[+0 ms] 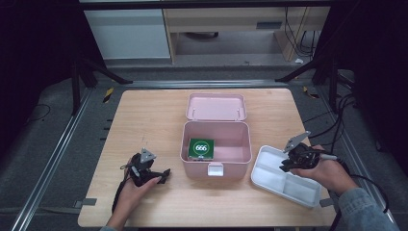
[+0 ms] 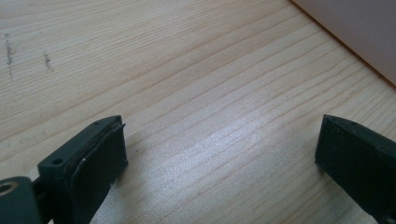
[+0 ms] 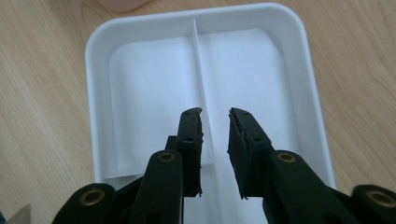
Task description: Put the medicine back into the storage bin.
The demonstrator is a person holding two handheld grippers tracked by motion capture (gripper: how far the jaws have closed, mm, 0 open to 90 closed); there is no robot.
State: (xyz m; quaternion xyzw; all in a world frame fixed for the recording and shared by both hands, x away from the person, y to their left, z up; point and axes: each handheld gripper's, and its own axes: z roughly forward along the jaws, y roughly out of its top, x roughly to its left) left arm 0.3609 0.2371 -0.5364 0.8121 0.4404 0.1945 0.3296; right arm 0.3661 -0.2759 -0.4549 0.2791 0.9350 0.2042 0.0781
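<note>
My right gripper (image 1: 285, 166) (image 3: 215, 114) hangs over the white two-compartment tray (image 1: 269, 161) (image 3: 93, 93) at the right of the table. Its jaws stand a narrow gap apart, open, straddling the line of the tray's divider (image 3: 198, 70) without pressing on it. Both tray compartments look empty. My left gripper (image 1: 162, 175) (image 2: 219, 144) rests low over the bare wood left of the pink box (image 1: 197, 168), jaws wide open with nothing between them. The pink box stands open in the middle, lid (image 1: 216, 107) laid back, with a green "666" packet (image 1: 201, 148) in its left half.
The wooden table (image 1: 144, 120) has bare wood on its left half and along the front edge. A corner of the pink box (image 2: 359, 32) shows at the top right of the left gripper view. Cables trail off the table's right side (image 1: 337, 125).
</note>
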